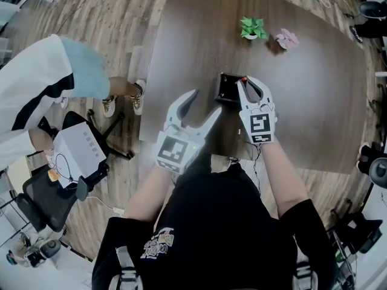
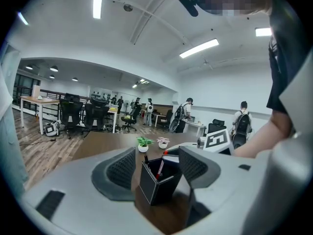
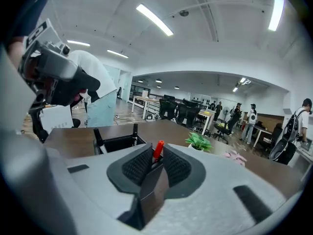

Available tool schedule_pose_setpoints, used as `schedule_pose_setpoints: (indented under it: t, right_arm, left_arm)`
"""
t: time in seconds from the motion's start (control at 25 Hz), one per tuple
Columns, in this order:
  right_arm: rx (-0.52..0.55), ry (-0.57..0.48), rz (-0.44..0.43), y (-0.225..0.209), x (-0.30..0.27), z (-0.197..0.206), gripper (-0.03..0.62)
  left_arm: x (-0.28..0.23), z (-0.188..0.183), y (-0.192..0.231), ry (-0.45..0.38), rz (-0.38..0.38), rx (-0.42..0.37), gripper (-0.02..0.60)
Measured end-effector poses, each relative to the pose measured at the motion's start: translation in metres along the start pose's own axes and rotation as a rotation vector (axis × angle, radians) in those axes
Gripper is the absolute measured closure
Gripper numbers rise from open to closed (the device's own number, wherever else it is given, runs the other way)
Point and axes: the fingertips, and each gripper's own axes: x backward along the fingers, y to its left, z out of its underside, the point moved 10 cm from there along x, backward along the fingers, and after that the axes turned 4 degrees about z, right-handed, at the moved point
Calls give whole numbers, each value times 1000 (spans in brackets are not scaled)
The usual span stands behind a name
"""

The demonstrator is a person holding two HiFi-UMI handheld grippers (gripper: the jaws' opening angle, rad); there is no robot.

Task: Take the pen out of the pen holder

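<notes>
right gripper view: right tongs (image 3: pixel 156 156) pinch red pen (image 3: pixel 158 150) in pen holder (image 3: pixel 153 190); left tongs (image 2: pixel 156 156) spread nearby.

Readable words: we find none.
Left cube marker (image 1: pixel 175 150): black-and-white squares, eight o'clock, no letters.
Right cube marker (image 1: pixel 261 125): likewise, three o'clock.
Shirt print (image 1: pixel 158 243): six o'clock, we cannot read it.
</notes>
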Motion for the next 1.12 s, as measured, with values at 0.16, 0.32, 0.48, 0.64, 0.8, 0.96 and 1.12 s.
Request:
schedule_pose_setpoints:
  t: [0.16, 0.32, 0.48, 0.64, 0.8, 0.96, 1.12]
  right_arm:
    - [-27, -6, -13, -2, 1, -1, 536]
    - [-67, -19, -39, -4, 4, -2, 544]
    - [-90, -41, -55, -6, 9, -7, 548]
    - [-148, -71, -71, -14, 22, -16, 551]
    - [-229, -136, -88, -29, 40, -28, 551]
    - [-258, -206, -103, -42, 65, -44, 551]
    - [-278, -269, -121, -55, 99, -58, 553]
  left_arm:
    - [3, -1, -1, -5, -14, -2, 330]
    - [5, -4, -6, -15, -31, -5, 330]
    - [11, -6, -11, -24, -51, -7, 330]
    - [17, -11, -24, -40, -69, -13, 330]
    - [20, -18, -43, -54, -87, -27, 330]
    - [23, -23, -66, -81, -109, -43, 330]
    - [28, -28, -96, -101, -131, -59, 330]
